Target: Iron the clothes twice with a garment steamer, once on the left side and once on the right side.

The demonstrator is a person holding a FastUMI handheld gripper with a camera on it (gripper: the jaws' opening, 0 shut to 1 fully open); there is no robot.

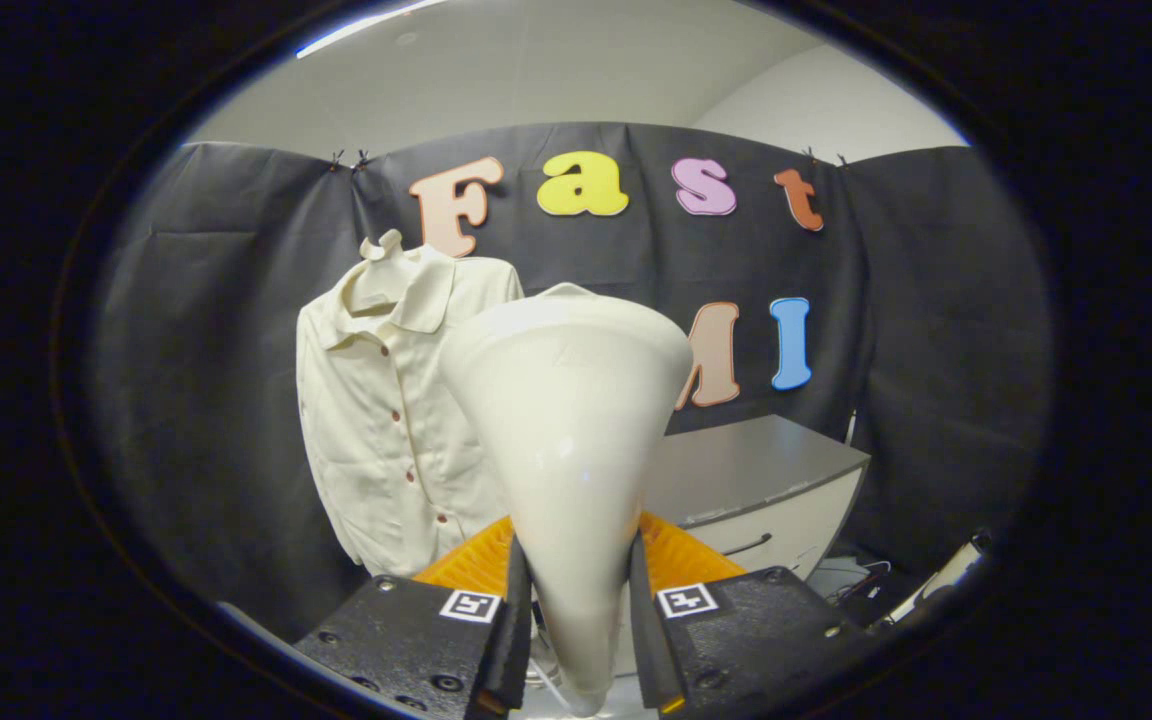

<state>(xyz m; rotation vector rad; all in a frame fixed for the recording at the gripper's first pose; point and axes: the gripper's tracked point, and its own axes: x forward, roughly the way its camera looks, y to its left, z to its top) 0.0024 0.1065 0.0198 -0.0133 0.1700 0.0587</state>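
Observation:
A white garment steamer (568, 420) with a wide cone-shaped head rises between my fingers. My gripper (576, 590) is shut on its narrow handle, one finger pressing each side. A cream short-sleeved shirt (386, 400) with dark buttons hangs upright against the black cloth wall, beyond the fingers and to the left of the steamer head. The steamer head covers the shirt's right part and stands apart from the fabric.
A grey-topped white cabinet (766, 480) with a drawer handle stands behind the steamer to the right. Cables (866, 580) and a pale rod-like object (946, 575) lie low at the right, beside the cabinet.

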